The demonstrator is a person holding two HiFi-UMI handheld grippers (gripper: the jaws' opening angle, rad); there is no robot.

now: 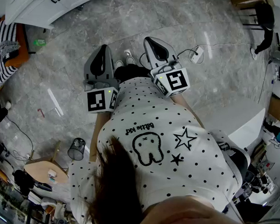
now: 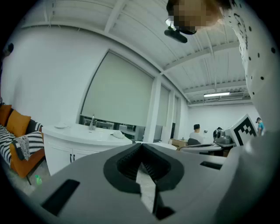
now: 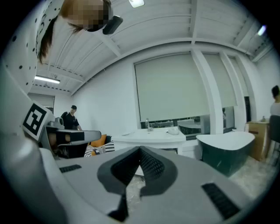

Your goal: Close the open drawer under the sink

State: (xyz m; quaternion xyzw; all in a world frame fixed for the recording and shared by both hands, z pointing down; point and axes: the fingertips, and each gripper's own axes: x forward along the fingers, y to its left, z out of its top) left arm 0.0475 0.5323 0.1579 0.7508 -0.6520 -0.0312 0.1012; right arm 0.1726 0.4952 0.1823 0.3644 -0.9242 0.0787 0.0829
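Note:
The white sink vanity (image 2: 81, 136) with its tap (image 2: 92, 123) stands across the room, far from both grippers. It also shows in the right gripper view as a white vanity (image 3: 153, 137), and its corner (image 1: 36, 9) is at the head view's top left. I cannot make out an open drawer from here. My left gripper (image 1: 103, 50) and right gripper (image 1: 150, 41) are held side by side at chest height over the marble floor. The left gripper (image 2: 141, 147) is shut and empty. The right gripper (image 3: 140, 151) is shut and empty too.
An orange sofa (image 2: 15, 144) with striped cushions stands left of the vanity. A dark green bathtub (image 3: 225, 151) sits to its right. A person (image 3: 70, 118) stands in the background. A cable (image 1: 215, 45) runs over the floor, and a wire bin (image 1: 76, 149) stands by a small table.

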